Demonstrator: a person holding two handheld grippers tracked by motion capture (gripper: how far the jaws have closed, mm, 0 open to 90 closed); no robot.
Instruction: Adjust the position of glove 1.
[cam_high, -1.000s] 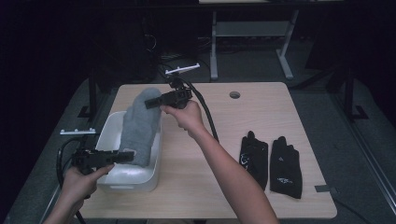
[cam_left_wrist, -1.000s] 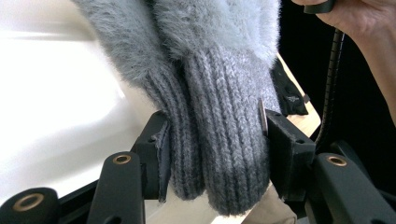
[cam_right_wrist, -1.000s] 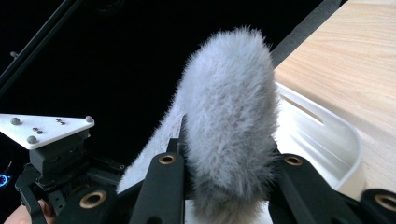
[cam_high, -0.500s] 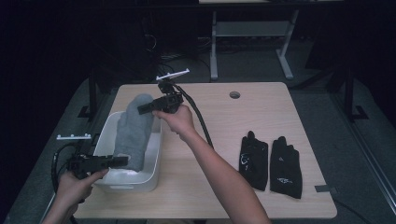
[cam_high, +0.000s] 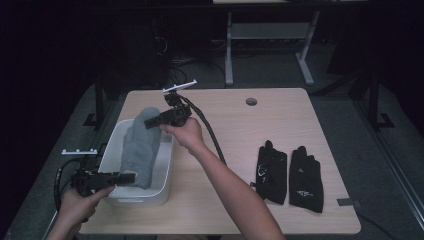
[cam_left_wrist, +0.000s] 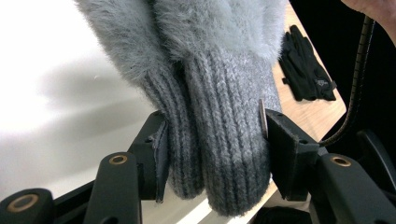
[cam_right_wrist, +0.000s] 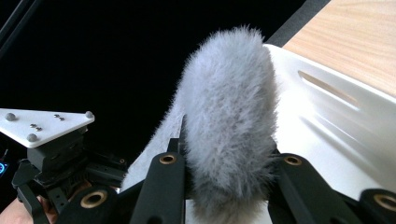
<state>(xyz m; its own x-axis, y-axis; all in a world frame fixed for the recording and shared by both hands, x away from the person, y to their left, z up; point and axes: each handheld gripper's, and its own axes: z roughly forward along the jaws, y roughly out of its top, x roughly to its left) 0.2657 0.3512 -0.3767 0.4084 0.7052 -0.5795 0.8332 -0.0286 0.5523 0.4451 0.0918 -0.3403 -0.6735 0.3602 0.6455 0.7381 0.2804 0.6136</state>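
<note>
A pair of grey fuzzy mittens (cam_high: 136, 150) with ribbed cuffs hangs lengthwise over the white bin (cam_high: 164, 167) at the table's left. My left gripper (cam_high: 131, 176) is shut on the ribbed cuffs (cam_left_wrist: 219, 121) at the near end, a pad pressing each side. At the far end my right gripper (cam_high: 149, 123) is shut on the fuzzy tips (cam_right_wrist: 229, 107). In the left gripper view its jaws (cam_left_wrist: 212, 140) stand over the bin's white floor (cam_left_wrist: 51, 93). The right gripper (cam_right_wrist: 229, 149) looks past the fuzz at the bin wall (cam_right_wrist: 327, 107).
Two black gloves (cam_high: 271, 171) (cam_high: 305, 179) lie flat side by side on the right of the wooden table (cam_high: 240, 130). A round hole (cam_high: 251, 101) is in the tabletop at the back. The right gripper's cable (cam_high: 212, 140) trails across the table's middle.
Both hands have sunk and the mittens hang lower, down into the bin. The right gripper has drifted left and nearer. Both grips hold as before.
</note>
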